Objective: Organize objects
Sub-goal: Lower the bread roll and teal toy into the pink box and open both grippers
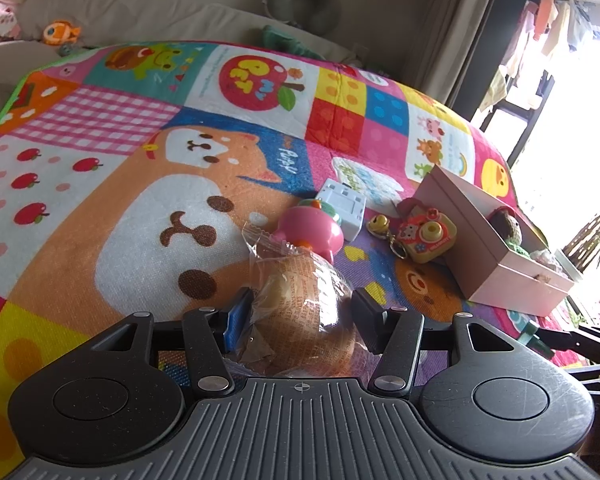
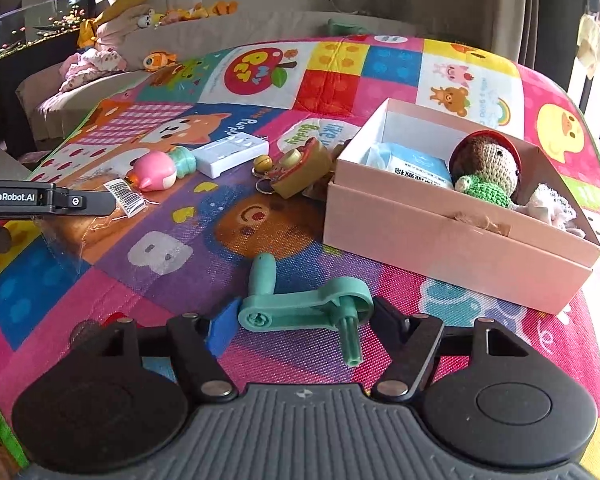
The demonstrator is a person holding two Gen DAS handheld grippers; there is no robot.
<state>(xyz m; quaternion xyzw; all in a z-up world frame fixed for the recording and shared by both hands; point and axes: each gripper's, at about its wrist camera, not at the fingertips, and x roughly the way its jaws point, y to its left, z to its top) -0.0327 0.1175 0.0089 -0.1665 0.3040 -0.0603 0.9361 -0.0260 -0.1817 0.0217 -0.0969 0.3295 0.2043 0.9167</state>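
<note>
My left gripper point(image 1: 302, 306) stands around a wrapped bread bun point(image 1: 300, 300) in clear plastic lying on the play mat; its jaws look spread to the bun's sides, and contact is unclear. The bun also shows in the right wrist view point(image 2: 100, 208) under the left gripper's finger point(image 2: 80, 202). My right gripper point(image 2: 300, 316) is open, with a green plastic crank handle point(image 2: 304, 306) lying on the mat between its fingers. The pink cardboard box point(image 2: 440, 236) to the right holds a crochet doll point(image 2: 486, 168), a wipes pack point(image 2: 412, 162) and a white cloth.
On the mat point(image 2: 180, 248) beyond lie a pink toy point(image 1: 312, 230), a white plastic case point(image 1: 344, 202), a gold bell keychain point(image 1: 378, 224) and a toy camera point(image 1: 426, 236). A sofa point(image 1: 140, 20) with plush toys stands behind. The box also shows in the left wrist view point(image 1: 496, 256).
</note>
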